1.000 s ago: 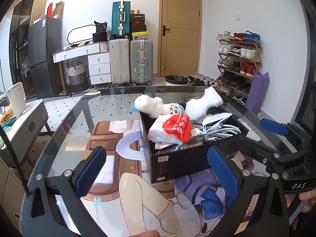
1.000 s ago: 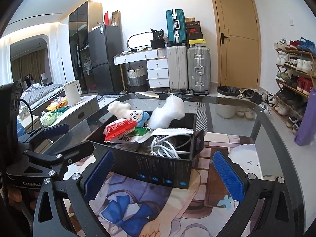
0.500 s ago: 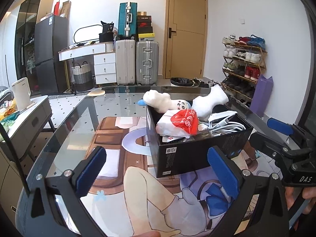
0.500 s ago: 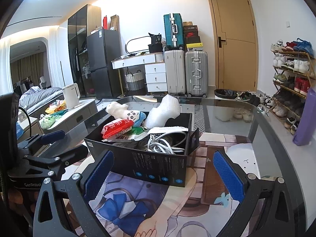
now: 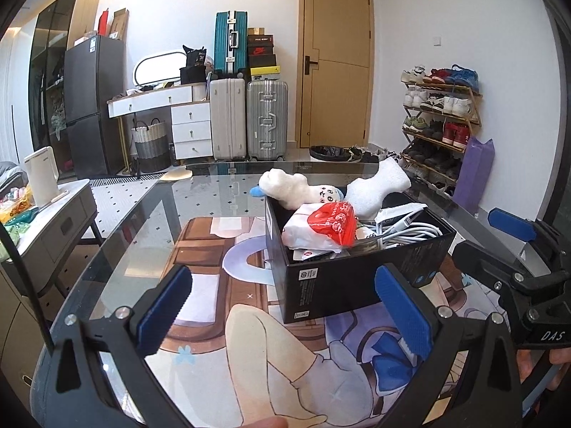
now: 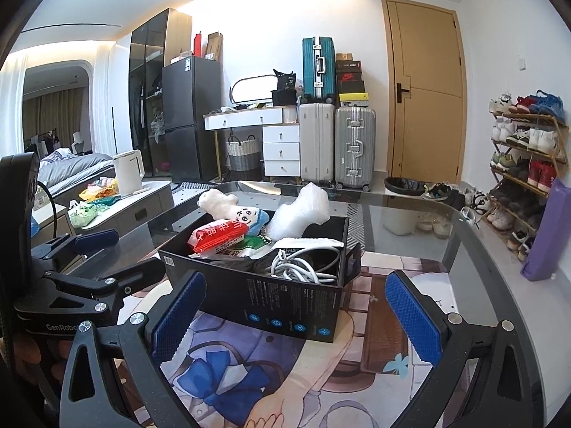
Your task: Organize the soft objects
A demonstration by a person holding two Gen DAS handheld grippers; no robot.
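I have both claws hovering above the glass tabletop (image 5: 150, 221), on the near side of a black box (image 5: 342, 285) that stands on the printed mat under the glass. My left claw (image 5: 285, 306) is spread wide with nothing between its blue pads; the box sits ahead and a little to the right of its centre line. My right claw (image 6: 296, 314) is just as wide and just as empty, with the box straight ahead between its fingers but farther out, not touched.

The soft things are piled in the box. A white plush toy (image 5: 289, 187) with a small printed face and a blue tip lies over the far left rim, partly hanging outside. Beside it a white fluffy sock (image 5: 378, 187) stands up over the far rim. In front of those lies a red-and-white packet (image 5: 321, 228), tilted on the heap, and on the right half sits a coil of white cable (image 5: 407, 232) (I cannot make out what lies under it).

From the right wrist view I see the left claw low on the left side, apart from the box, with the person's fingers (image 6: 32, 353) on its handle.
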